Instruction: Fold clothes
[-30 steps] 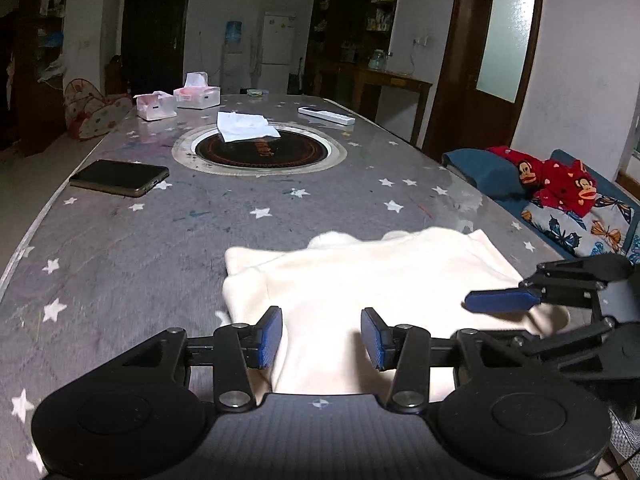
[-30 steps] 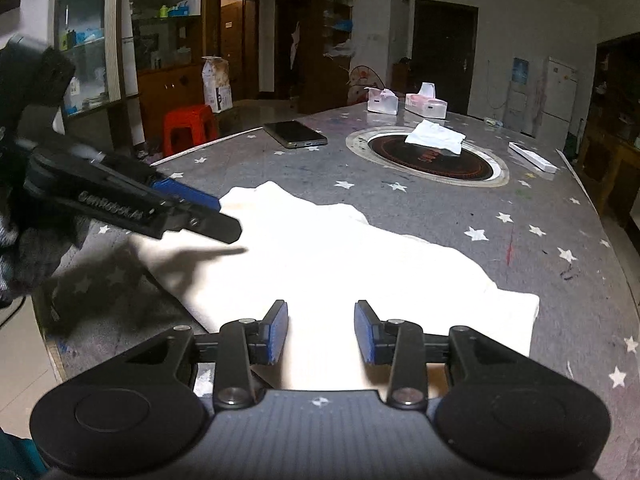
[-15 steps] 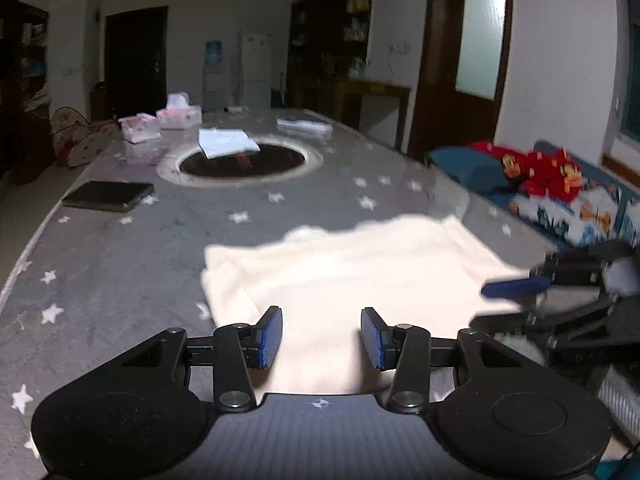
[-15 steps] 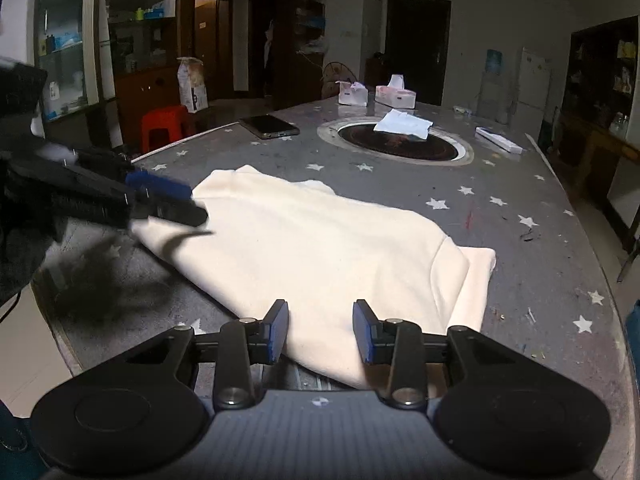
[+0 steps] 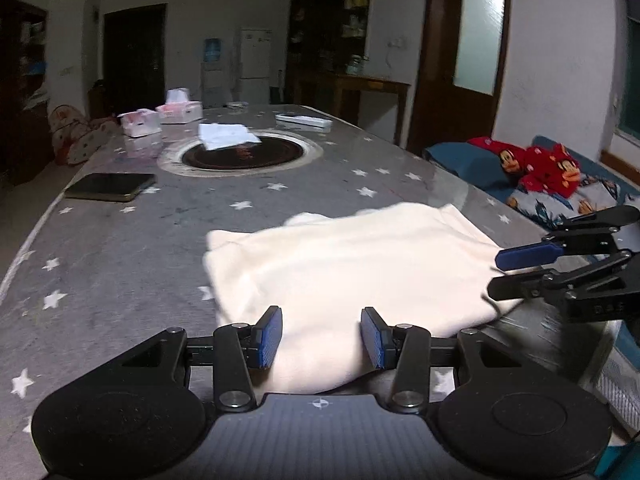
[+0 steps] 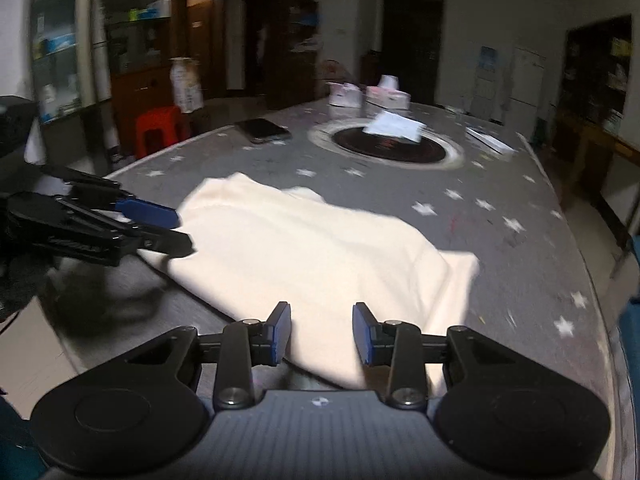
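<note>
A cream folded garment (image 5: 352, 264) (image 6: 304, 256) lies flat on the grey star-patterned table (image 5: 120, 280) (image 6: 520, 240), near its front edge. My left gripper (image 5: 320, 336) hovers open over the garment's near edge, its blue pads apart and pressing on nothing. My right gripper (image 6: 322, 332) is open too, above the near edge at the other end. In the left wrist view the right gripper (image 5: 504, 274) reaches in by the garment's right corner. The left gripper (image 6: 180, 230) shows at the garment's left side in the right wrist view.
A dark phone (image 5: 110, 187) lies at the table's left. A round black hob (image 5: 280, 152) with white paper (image 5: 226, 136) sits mid-table, tissue boxes (image 5: 180, 110) and a remote (image 5: 304, 122) behind it. Bedding with red toys (image 5: 540, 164) lies right of the table, a red stool (image 6: 160, 128) left.
Both grippers have drawn back a little toward the table's front edge, still open. The garment lies as before.
</note>
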Motion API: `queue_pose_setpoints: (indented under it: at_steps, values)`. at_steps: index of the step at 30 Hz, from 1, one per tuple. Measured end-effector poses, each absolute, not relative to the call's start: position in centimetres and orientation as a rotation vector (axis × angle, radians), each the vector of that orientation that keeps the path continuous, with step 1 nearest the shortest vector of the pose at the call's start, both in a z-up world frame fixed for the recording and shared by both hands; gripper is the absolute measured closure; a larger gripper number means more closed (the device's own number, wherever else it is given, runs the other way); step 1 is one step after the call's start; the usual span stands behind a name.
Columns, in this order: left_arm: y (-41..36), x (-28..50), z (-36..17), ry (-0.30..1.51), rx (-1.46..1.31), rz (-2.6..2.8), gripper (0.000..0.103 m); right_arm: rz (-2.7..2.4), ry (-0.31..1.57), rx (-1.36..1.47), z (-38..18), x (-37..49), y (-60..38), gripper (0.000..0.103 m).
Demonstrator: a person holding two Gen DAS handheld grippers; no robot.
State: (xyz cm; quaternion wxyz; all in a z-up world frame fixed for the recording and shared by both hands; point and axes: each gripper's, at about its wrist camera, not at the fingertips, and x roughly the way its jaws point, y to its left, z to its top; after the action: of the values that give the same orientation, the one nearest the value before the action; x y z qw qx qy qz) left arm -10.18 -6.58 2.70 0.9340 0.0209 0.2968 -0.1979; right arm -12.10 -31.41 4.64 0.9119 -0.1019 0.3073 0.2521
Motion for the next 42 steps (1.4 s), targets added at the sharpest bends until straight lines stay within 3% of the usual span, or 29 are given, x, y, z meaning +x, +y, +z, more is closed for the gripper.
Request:
queue_pose_setpoints:
  at_steps: [17,27,30,31,34,42]
  values:
    - [0.2,-9.2,3.7,0.642,-0.144,-0.224,0.056,0.88,0.547,-0.475,5.3,-11.8,-20.4,0.068]
    - [2.2,-8.1,3.8,0.693,-0.336,-0.208,0.043,0.921,0.511,-0.662,2.7,-12.2,-15.3,0.064]
    - [2.3,-7.5,3.6,0.719,-0.413,-0.221,0.037,0.912,0.508,-0.654,2.7,-12.3,-15.3,0.071]
    - [2.2,-7.2,3.5,0.728,-0.441,-0.225,0.037,0.909,0.51,-0.633,2.9,-12.1,-15.5,0.079]
    - [2.3,-6.4,3.1,0.758,-0.535,-0.238,0.037,0.905,0.521,-0.556,3.8,-11.6,-16.4,0.087]
    - [3.0,-3.8,1.1,0.848,-0.835,-0.232,0.034,0.909,0.493,-0.431,6.5,-11.0,-18.7,0.089]
